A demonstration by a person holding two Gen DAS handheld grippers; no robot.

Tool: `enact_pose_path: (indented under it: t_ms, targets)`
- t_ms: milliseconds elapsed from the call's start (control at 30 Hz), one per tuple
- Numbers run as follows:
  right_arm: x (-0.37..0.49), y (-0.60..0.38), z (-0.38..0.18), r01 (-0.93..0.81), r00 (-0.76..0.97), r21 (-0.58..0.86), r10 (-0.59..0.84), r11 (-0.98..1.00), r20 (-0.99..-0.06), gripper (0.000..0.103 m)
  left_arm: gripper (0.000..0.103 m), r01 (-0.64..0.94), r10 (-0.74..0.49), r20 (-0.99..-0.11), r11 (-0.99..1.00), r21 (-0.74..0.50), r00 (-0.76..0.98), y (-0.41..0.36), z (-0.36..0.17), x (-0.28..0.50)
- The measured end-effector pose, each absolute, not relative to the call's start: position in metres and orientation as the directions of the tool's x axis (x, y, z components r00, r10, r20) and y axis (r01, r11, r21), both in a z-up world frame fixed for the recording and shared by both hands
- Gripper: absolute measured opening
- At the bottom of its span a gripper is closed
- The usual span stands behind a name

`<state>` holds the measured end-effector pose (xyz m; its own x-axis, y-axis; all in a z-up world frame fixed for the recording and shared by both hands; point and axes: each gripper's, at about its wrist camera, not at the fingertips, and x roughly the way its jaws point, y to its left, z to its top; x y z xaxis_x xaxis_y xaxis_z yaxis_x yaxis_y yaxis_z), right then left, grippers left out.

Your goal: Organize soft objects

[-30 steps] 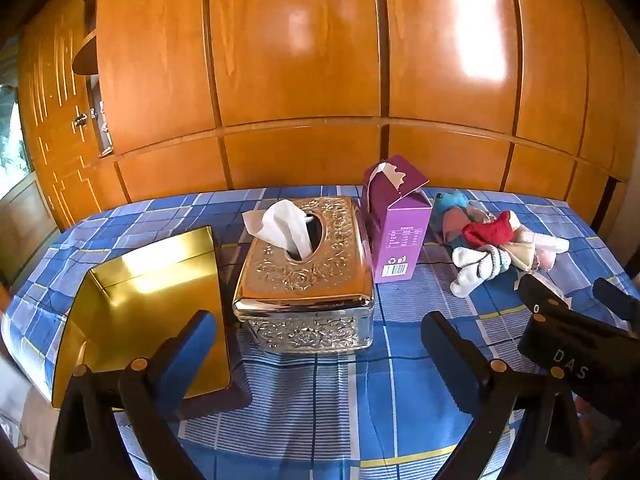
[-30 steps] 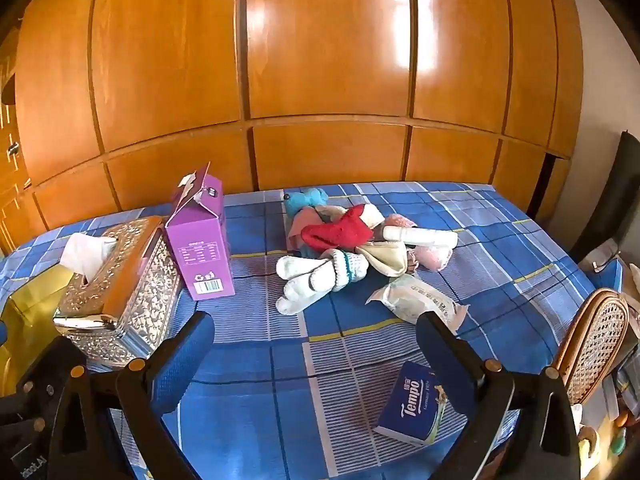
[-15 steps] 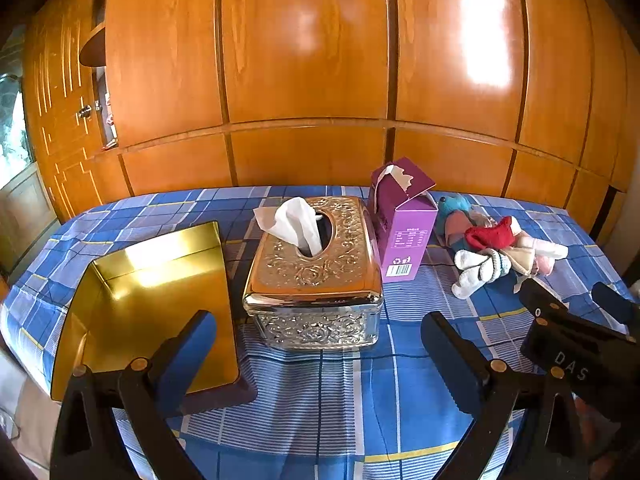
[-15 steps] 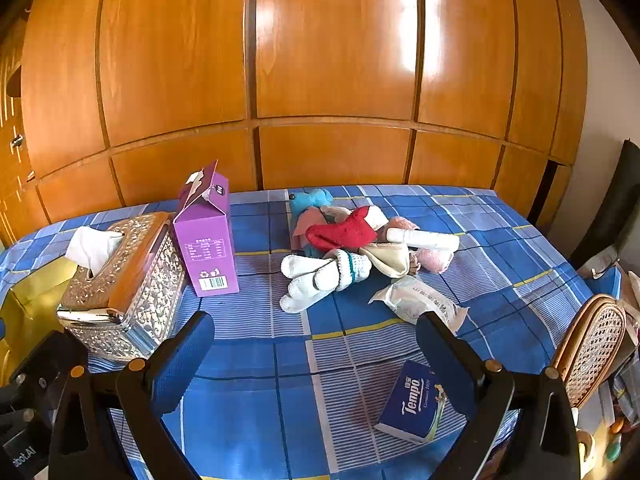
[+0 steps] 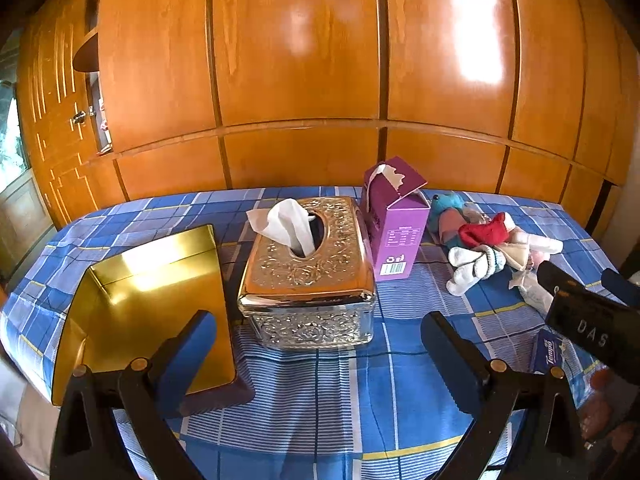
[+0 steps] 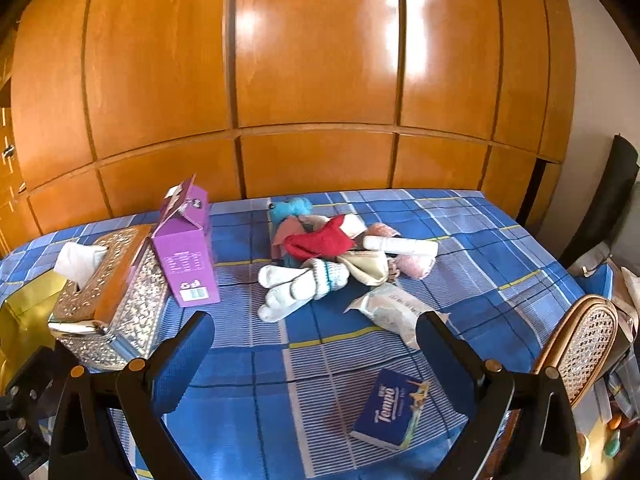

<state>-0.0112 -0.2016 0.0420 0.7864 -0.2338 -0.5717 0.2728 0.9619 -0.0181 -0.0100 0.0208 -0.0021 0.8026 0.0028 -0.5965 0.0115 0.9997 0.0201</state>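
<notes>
A heap of socks [image 6: 332, 256] in red, white, cream and pink lies with a small blue plush toy [image 6: 290, 208] on the blue plaid tablecloth [image 6: 480, 240]. In the left wrist view the same sock heap [image 5: 486, 250] sits at the far right. A white soft pack [image 6: 394, 310] and a blue Tempo tissue packet [image 6: 390, 408] lie nearer. My right gripper [image 6: 316, 354] hangs open above the cloth, short of the socks, with nothing held. My left gripper [image 5: 320, 348] is open too, in front of the silver tissue box [image 5: 308, 276].
A purple carton [image 5: 394, 230] stands beside the tissue box, and a gold tin [image 5: 148, 304] lies at the left table edge. Wooden wardrobe panels [image 6: 320, 80] close the far side. A wicker chair back [image 6: 580, 344] rises at the right edge.
Both views have pulled back and lifted slightly, so the table's objects sit a little farther off. Both grippers stay open and nothing on the table has moved.
</notes>
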Motion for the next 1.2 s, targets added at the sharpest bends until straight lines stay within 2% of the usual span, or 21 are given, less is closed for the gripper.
enact_pose_path:
  t_ms: [1200]
  targets:
    - [-0.015,-0.206,0.034,0.279,0.777,-0.024,-0.240,0.960,-0.582,0.102,0.103,0.045,-0.017,-0.608,0.998,0.032,0.794,0.012,-0.003,-0.012]
